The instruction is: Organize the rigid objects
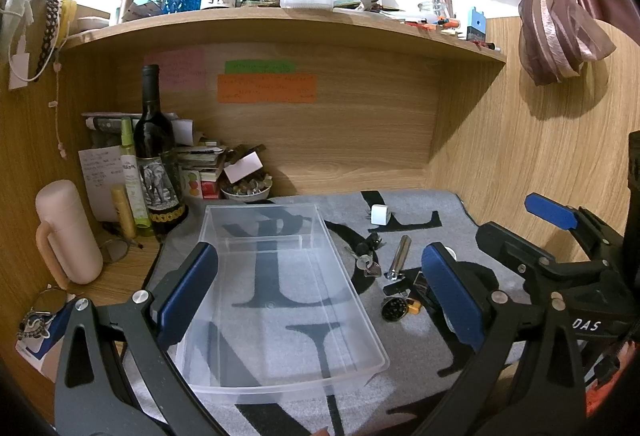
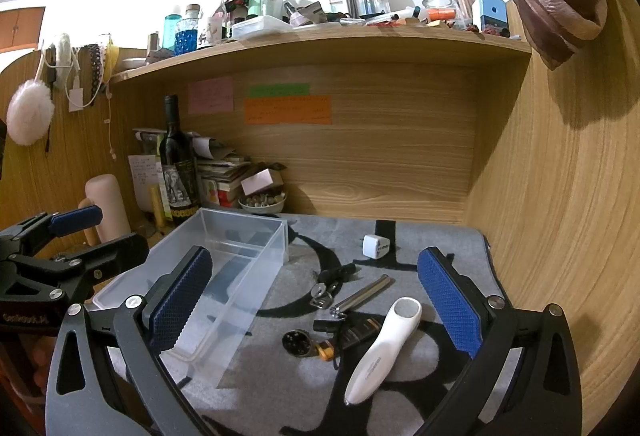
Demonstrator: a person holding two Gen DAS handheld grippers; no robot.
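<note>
An empty clear plastic box (image 1: 280,296) with an inner divider lies on a grey lettered mat (image 1: 424,202). My left gripper (image 1: 320,252) is open above the box and holds nothing. To the right of the box (image 2: 240,248) lie a white cube adapter (image 2: 376,246), keys (image 2: 324,288), a metal cylinder (image 2: 362,300), a white handheld device (image 2: 384,348), a dark round disc (image 2: 296,342) and a small yellow piece (image 2: 324,350). Over these items my right gripper (image 2: 314,256) hovers open, touching none of them.
A wine bottle (image 1: 154,156), a pink flask (image 1: 68,232), stacked papers and a bowl (image 1: 246,192) crowd the back left corner. A cluttered shelf (image 1: 280,24) runs overhead. A wooden side wall (image 2: 560,216) closes the right, with a tied curtain (image 1: 560,28) hanging.
</note>
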